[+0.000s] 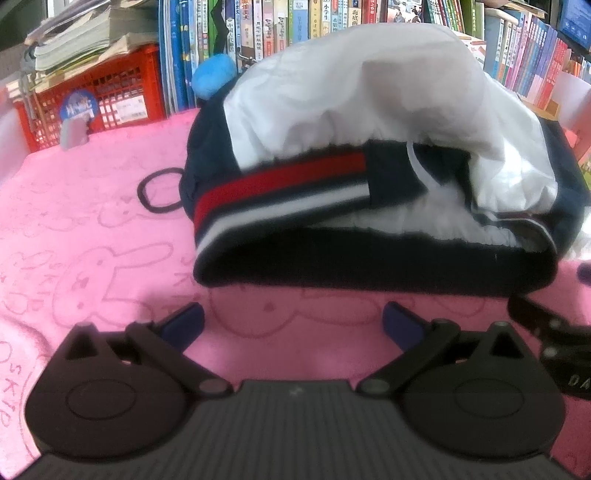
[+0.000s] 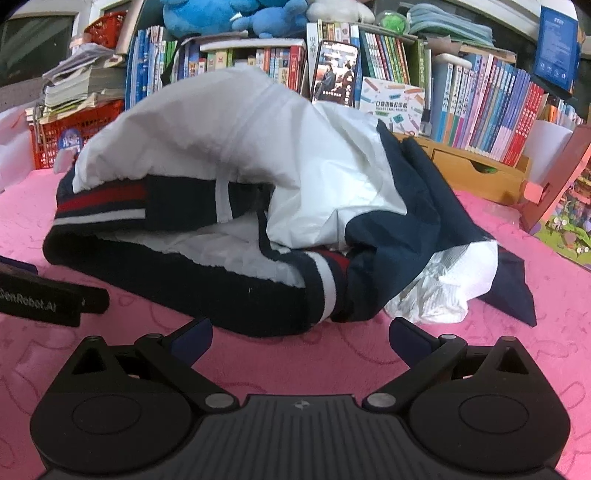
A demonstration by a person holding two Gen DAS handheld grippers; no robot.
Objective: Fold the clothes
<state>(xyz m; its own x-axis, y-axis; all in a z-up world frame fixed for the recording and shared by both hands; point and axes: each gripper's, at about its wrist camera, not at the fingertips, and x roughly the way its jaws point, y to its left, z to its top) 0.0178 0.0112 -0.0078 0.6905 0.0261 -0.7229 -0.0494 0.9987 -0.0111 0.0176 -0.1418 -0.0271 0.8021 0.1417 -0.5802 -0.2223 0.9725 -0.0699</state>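
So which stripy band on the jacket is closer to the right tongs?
The short one at the jacket's right front corner, standing upright just beyond the right tongs. The long one lies flat, farther left.

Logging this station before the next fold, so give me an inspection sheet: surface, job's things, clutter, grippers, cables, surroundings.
Surface: pink rabbit-print towel, wrinkled.
Job's things: navy and white jacket, bunched in a mound, not flat.
Clutter: black hair tie beside the jacket; red crate at the back.
Grippers: left gripper open, empty; right gripper open, empty, both short of the hem.
Cables: nothing seen.
Surroundings: bookshelf, blue plush toy.
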